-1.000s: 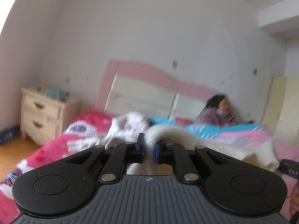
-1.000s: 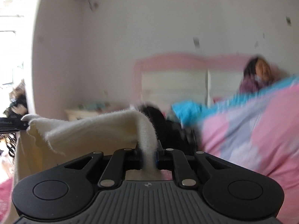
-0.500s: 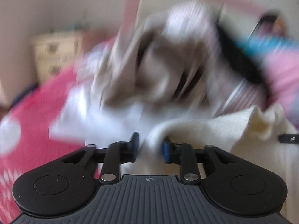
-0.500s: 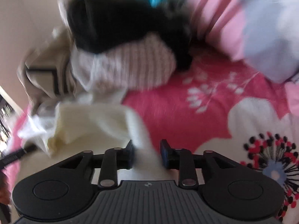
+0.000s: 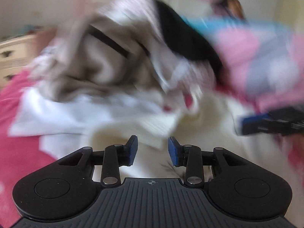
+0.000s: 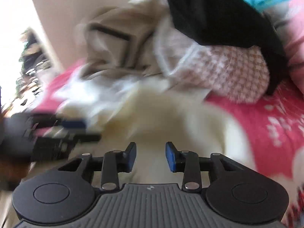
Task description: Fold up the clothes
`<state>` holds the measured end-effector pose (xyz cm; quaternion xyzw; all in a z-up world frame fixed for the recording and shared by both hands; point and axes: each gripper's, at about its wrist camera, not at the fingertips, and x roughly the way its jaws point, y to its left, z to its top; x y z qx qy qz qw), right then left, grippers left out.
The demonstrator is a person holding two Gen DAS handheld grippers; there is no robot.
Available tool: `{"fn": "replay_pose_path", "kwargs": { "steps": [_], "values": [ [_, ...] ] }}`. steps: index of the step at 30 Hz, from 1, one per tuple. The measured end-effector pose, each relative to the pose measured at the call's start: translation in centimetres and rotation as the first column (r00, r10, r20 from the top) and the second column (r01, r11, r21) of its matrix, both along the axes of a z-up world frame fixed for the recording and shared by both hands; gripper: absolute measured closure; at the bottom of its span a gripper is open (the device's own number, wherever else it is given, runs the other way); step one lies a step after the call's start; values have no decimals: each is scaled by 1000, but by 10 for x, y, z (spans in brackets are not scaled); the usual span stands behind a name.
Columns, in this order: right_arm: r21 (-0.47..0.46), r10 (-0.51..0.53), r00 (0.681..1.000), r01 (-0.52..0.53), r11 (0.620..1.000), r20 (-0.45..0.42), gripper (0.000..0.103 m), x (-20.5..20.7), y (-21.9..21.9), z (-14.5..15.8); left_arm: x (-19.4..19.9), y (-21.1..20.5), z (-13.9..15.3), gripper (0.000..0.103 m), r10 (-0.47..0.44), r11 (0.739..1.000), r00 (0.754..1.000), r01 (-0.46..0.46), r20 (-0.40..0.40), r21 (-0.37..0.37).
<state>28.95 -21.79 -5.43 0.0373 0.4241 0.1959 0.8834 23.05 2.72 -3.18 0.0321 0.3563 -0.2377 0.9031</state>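
Two hand-held grippers work over the bed [image 6: 266, 117]: the left hand-held gripper [image 5: 153, 148] has just been opening, the right hand-held gripper [image 6: 151, 153] closing slightly. Both jaws stand apart, pressing nothing, over the cream sweater [image 5: 199, 125] lying beside the clothes pile [image 5: 106, 60]. Risk: bunched knit may fold crooked.

Cream knit sweater [image 5: 201, 133], soft and fuzzy, spread loosely on the pink flowered bed [image 6: 269, 125], one ribbed edge [image 5: 157, 127] folded over near the front. Behind it, a heap of unfolded clothes: beige garment [image 6: 114, 43] with dark stripes, black piece [image 6: 218, 13] on top, pink-and-white checked piece [image 6: 228, 72], white cloth [image 5: 62, 114].
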Motion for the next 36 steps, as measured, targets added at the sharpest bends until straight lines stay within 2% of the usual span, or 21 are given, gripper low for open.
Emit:
{"fn": "replay_pose_path", "kwargs": {
  "steps": [1,3,4,5,6,8,9,12,13,14,15,17,19,20,23,26,27,30,32,34,36],
  "values": [
    [38,-37,999,37,999,8,74,18,-1,-1,11,-7,-8,69,7,999,1000,-6,-15,31],
    [221,-160,987,154,963,10,74,47,-20,5,38,6,-5,70,120,989,992,-123,-48,-78],
    [343,-225,974,220,913,-26,71,54,-33,7,51,14,-2,71,178,973,982,-186,-70,-137],
    [477,-272,958,279,834,-85,71,59,-48,6,64,22,0,71,234,949,968,-249,-95,-195],
    [582,-308,939,338,740,-154,71,61,-63,2,70,36,3,71,277,907,950,-309,-147,-287],
    [631,-348,911,405,662,-220,71,58,-81,0,76,66,4,68,332,790,905,-421,-266,-447],
    [635,-343,913,402,660,-220,71,53,-87,4,76,77,2,68,362,753,882,-467,-301,-463],
    [631,-264,945,325,704,-191,71,24,-102,26,57,107,7,68,434,716,847,-531,-307,-453],
    [635,-224,957,290,716,-184,69,7,-107,34,43,118,12,68,438,712,848,-530,-297,-461],
    [631,-191,966,259,731,-176,67,-12,-115,45,28,129,19,68,439,710,852,-524,-286,-470],
    [625,-158,973,229,746,-167,62,-31,-122,56,13,140,26,68,425,721,865,-503,-268,-478],
    [619,-155,975,220,754,-157,54,-80,-140,72,-25,159,45,68,394,767,889,-459,-235,-449],
    [657,-174,964,266,706,-203,45,-133,-157,72,-69,180,63,66,382,799,897,-441,-223,-408],
    [675,-182,957,290,679,-227,45,-159,-166,71,-83,186,70,64,381,809,898,-440,-221,-391],
    [723,-163,934,350,596,-318,44,-219,-184,51,-149,205,82,54,410,817,880,-471,-239,-332],
    [729,-146,923,372,574,-356,43,-265,-182,36,-204,210,80,51,430,820,861,-498,-272,-282],
    [723,-138,922,370,583,-361,43,-275,-177,32,-218,211,76,50,434,821,855,-505,-284,-266],
    [654,-137,916,368,661,-376,43,-302,-157,28,-259,205,66,49,449,836,843,-513,-297,-195],
    [650,-96,925,330,685,-368,42,-316,-144,29,-285,197,64,47,453,860,843,-499,-290,-107],
    [646,-54,931,290,706,-360,42,-330,-131,29,-307,184,62,42,442,892,862,-453,-248,15],
    [647,-36,926,290,706,-376,42,-344,-116,24,-317,164,51,41,447,887,882,-415,-149,202]
  ]
}}
